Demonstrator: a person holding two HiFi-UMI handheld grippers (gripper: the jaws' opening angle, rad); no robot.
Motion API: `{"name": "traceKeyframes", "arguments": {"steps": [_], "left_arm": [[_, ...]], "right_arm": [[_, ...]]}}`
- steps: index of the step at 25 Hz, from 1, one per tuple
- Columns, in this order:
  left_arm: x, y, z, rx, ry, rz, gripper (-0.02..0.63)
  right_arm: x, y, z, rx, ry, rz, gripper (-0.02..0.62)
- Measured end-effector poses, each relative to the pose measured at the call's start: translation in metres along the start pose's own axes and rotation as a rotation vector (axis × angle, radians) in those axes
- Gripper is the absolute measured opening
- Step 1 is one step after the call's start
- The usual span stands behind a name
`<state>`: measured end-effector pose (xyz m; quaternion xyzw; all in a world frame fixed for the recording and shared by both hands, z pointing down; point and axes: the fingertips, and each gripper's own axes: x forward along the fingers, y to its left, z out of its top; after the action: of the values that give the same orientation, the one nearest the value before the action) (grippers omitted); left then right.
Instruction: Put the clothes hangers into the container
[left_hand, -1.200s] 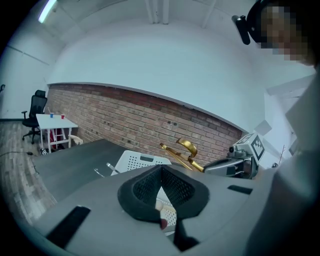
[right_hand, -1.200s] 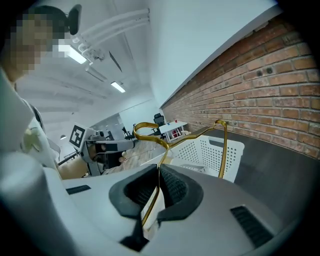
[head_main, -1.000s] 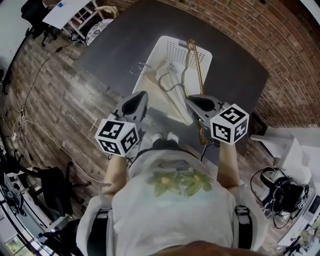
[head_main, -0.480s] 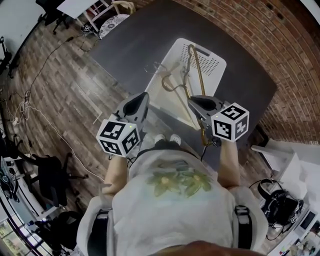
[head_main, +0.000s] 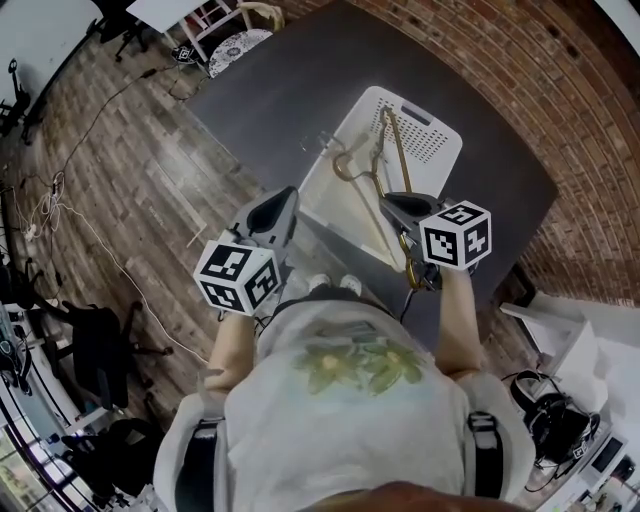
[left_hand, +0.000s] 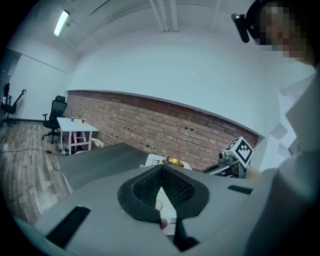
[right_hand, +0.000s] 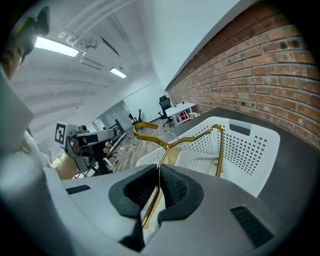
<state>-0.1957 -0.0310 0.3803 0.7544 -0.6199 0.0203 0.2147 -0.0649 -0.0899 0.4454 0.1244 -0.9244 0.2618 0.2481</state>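
Plainly, the fingers (right_hand: 173, 185) of the right gripper (right_hand: 159, 172) were pinched together on the thin wire of a gold clothes hanger (right_hand: 220, 147). We saw its hook curl up just past the fingertips, while its long side reached farther out and dipped inside the rim of the white container (right_hand: 250, 150). We could not tell whether the wire touched the container.

The fingers (left_hand: 177, 188) of the left gripper (left_hand: 161, 169) met at their tips with nothing between them. From the head view, the left gripper (head_main: 283, 197) sat beside the near left corner of the container (head_main: 425, 140), apart from it. The right gripper (head_main: 392, 203) was at the container's near edge, with the gold clothes hanger (head_main: 398, 160) running away from its fingertips over the open top.

Left of that wire, a second hanger (head_main: 350, 170) lay in the container. Beyond both sets of fingers the container stood on a dark desk (head_main: 300, 70), with a wooden floor (head_main: 120, 180) to the left and a brick wall (right_hand: 260, 65) on the far side.
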Motion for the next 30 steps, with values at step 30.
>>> {"name": "traceKeyframes", "arguments": {"steps": [30], "left_arm": [[0.019,0.026,0.007,-0.019,0.026,0.044,0.029]], "right_arm": [[0.062,-0.066,-0.012,0.099,0.176,-0.032,0.041]]}}
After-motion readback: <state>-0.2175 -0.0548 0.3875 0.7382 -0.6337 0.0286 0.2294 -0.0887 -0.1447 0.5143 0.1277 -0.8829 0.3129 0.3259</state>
